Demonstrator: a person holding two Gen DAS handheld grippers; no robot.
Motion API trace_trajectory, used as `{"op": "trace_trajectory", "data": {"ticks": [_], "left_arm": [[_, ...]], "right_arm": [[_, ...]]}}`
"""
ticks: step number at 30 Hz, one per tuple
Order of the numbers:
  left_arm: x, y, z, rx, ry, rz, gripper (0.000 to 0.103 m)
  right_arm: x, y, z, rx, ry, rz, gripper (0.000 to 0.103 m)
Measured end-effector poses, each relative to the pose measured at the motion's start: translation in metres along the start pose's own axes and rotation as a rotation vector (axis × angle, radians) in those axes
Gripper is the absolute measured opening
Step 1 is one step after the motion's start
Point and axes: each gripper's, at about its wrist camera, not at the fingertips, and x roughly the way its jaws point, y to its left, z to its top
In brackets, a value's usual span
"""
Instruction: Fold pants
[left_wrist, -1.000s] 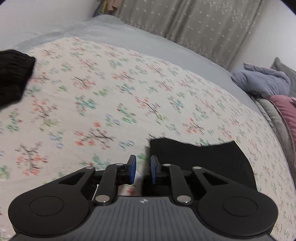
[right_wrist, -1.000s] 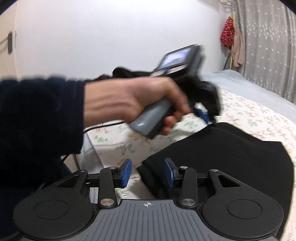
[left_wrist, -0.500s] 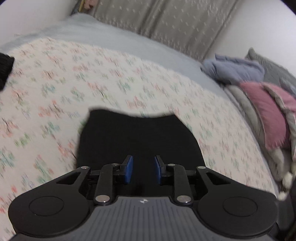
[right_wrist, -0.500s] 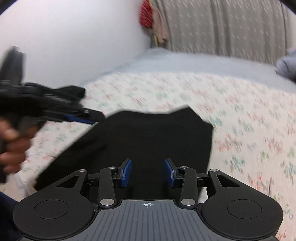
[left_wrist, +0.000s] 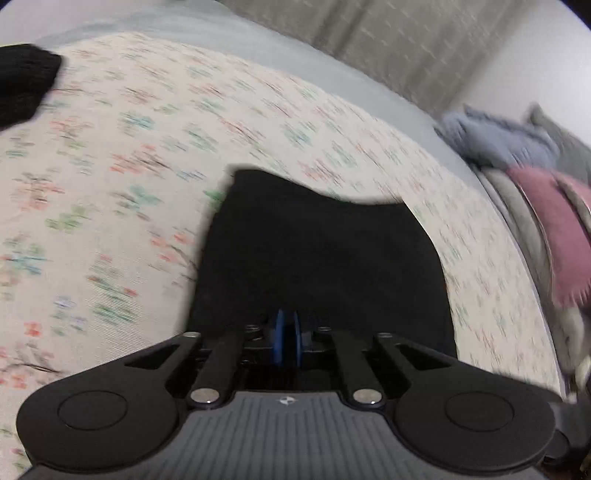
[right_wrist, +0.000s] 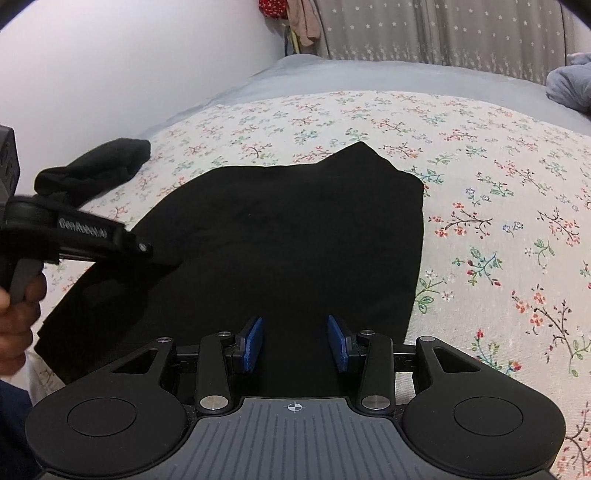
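Since a second ago: both views have swung from the floral bedspread and the person's arm onto the pants; the left jaws, parted then, are now pressed together, while the right jaws have stayed apart.
Bed (right_wrist: 498, 206): floral cover over a grey sheet, with a curtain behind and a heap of blue, grey and pink bedding at the far right edge.
Pants (right_wrist: 295, 240): black, lying flat on the near part of the bed as a compact block with fairly straight sides — a folded shape already, though how many layers it has cannot be told from dark cloth like this.
Other dark garment (right_wrist: 110, 162): a knitted black piece lying apart near the bed's far-left side, not involved.
Left gripper (left_wrist: 286, 341): blue pads together, low over the near-left part of the pants; in the right wrist view its tip meets the cloth, so it looks to be pinching a fold, but the cloth between the pads is not visible.
Right gripper (right_wrist: 295, 343): jaws spread, empty, over the near edge of the pants.
Progress: judged well along — at least one fold seems done; a last fold or a smoothing is probably left.
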Motion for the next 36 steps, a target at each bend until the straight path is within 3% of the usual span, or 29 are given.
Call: {"op": "trace_trajectory", "data": {"ticks": [1, 2, 4, 6, 7, 9, 14, 16, 22, 26, 36], "left_arm": [[-0.003, 0.006, 0.002, -0.025, -0.023, 0.016, 0.033], [-0.005, 0.014, 0.004, -0.059, -0.031, 0.012, 0.048], [-0.006, 0.028, 0.006, -0.146, -0.011, -0.065, 0.071], [-0.007, 0.035, 0.005, -0.185, -0.009, -0.108, 0.078], [-0.007, 0.035, 0.004, -0.180, -0.011, -0.096, 0.087], [-0.004, 0.036, 0.003, -0.162, -0.003, -0.058, 0.093], [0.006, 0.043, -0.002, -0.205, 0.024, -0.120, 0.096], [0.005, 0.042, -0.002, -0.204, 0.026, -0.158, 0.099], [0.010, 0.047, 0.000, -0.227, 0.044, -0.172, 0.099], [0.012, 0.048, 0.002, -0.232, 0.051, -0.190, 0.099], [0.020, 0.056, 0.003, -0.247, 0.109, -0.223, 0.101]], "right_arm": [[-0.003, -0.003, 0.002, 0.017, 0.004, 0.000, 0.039], [-0.008, -0.006, 0.004, 0.037, 0.002, -0.003, 0.039], [-0.017, -0.010, 0.006, 0.045, -0.024, -0.033, 0.039], [-0.030, -0.011, 0.010, 0.026, -0.058, -0.041, 0.051], [-0.034, -0.013, 0.012, 0.033, -0.067, -0.034, 0.056], [-0.040, -0.024, 0.014, 0.081, -0.075, -0.017, 0.065], [-0.031, -0.047, 0.011, 0.189, -0.046, -0.036, 0.065], [-0.027, -0.054, 0.007, 0.234, -0.030, -0.008, 0.065], [-0.014, -0.081, -0.003, 0.441, -0.001, 0.084, 0.065], [-0.009, -0.081, -0.007, 0.462, -0.019, 0.117, 0.070], [-0.001, -0.092, -0.019, 0.624, -0.025, 0.267, 0.070]]}}
